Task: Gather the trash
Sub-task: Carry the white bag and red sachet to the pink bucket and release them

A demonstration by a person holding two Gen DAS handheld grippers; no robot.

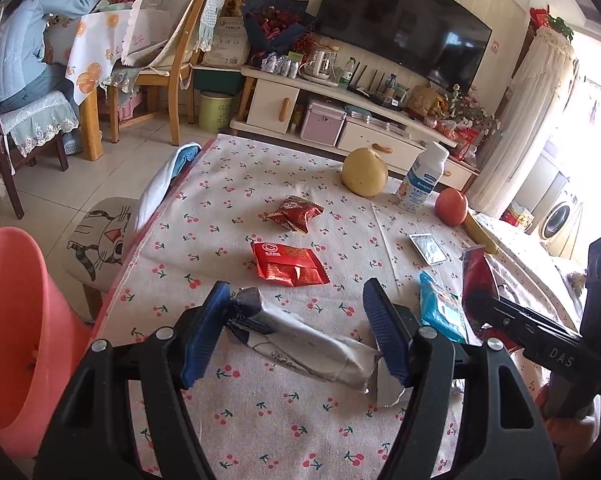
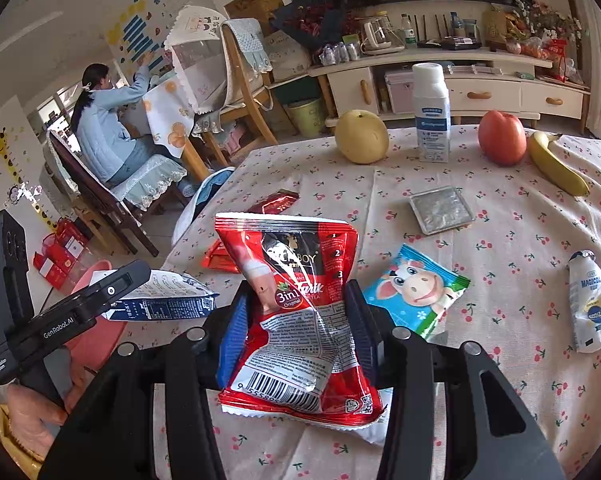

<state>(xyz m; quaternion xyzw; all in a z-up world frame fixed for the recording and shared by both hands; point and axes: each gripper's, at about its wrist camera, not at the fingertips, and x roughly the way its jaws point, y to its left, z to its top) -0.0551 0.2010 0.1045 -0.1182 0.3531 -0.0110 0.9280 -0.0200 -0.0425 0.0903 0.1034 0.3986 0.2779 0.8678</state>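
Carrying both wrappers to the pink bin (image 1: pixel 16 320) is the step. Left gripper (image 1: pixel 296 332) clamps the white packet (image 1: pixel 300 344); right gripper (image 2: pixel 296 320) pinches the red sachet (image 2: pixel 296 304). Keep grips firm until over its mouth.

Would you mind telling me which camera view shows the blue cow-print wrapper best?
The right wrist view: there the blue cow-print wrapper lies flat on the tablecloth, its cartoon face fully visible. The left wrist view shows only a foreshortened blue sliver, partly hidden behind a gripper finger.
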